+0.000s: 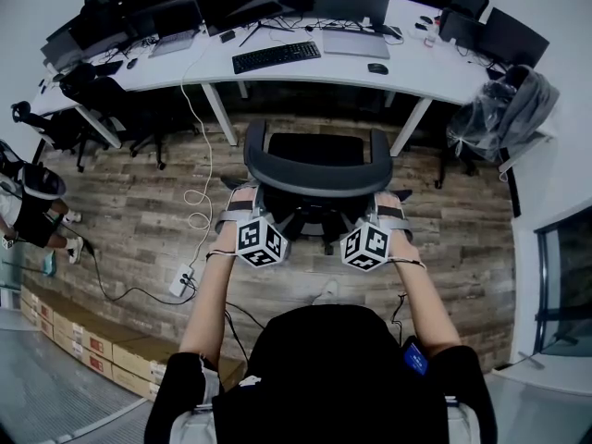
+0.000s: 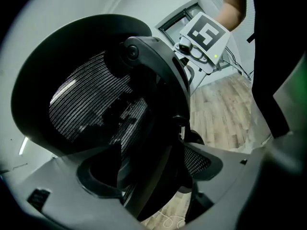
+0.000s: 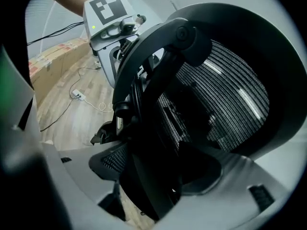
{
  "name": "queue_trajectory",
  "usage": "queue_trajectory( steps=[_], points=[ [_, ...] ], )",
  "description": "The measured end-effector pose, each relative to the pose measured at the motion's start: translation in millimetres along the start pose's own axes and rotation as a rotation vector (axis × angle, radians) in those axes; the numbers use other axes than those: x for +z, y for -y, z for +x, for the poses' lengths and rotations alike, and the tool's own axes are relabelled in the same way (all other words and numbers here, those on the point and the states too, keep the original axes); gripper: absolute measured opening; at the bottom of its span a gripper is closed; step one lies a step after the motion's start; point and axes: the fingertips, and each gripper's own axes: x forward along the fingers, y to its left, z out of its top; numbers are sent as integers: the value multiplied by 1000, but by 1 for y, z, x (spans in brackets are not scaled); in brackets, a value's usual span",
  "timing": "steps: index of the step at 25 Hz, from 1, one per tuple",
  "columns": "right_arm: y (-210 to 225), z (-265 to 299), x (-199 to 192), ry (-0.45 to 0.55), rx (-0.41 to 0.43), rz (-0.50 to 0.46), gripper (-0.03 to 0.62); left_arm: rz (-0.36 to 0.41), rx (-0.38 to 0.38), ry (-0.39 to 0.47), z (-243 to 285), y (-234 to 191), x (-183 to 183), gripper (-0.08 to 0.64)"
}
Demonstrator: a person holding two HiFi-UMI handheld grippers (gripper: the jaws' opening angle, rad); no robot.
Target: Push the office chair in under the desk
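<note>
1. Presently the left hand-held gripper (image 1: 242, 200) is open: in the left gripper view its two grey jaws stand wide apart on either side of the left edge of the backrest (image 2: 96, 104), and the pads do not visibly clamp it.
2. Likewise the right hand-held gripper (image 1: 388, 202) is open, its jaws spread around the right edge of the same mesh backrest, with the dark frame between them.
3. Both are held at about the same height, one at each side of the backrest's curved top rail, marker cubes facing the person.
4. The office chair (image 1: 316, 165) stands on the wood-plank floor (image 1: 139, 202) with its back to the person and its seat facing the counter (image 1: 407, 58). It sits out in front of the counter's edge, between two slanted white legs, not tucked under.
5. On the counter above the chair lie a black keyboard (image 1: 276, 55), a laptop (image 1: 356, 43) and a mouse (image 1: 377, 67), with monitors behind.
6. A white cable (image 1: 196, 192) trails down to a power strip (image 1: 182, 280) on the floor at the left, near a row of cardboard boxes (image 1: 92, 340).
</note>
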Motion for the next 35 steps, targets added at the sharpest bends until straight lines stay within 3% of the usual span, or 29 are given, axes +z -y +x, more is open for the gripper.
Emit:
queue_trajectory(
  steps=[15,21,35],
  points=[
    [-1,10,-3,-15,-10,-101,311,93,-1,-59,30,0,-6,414],
    [4,14,-6,-6,0,-113,311,99,52,-61,34,-9,-4,387],
    [12,28,-7,-11,30,-145,313,80,47,-106,48,-19,-8,379]
  ],
)
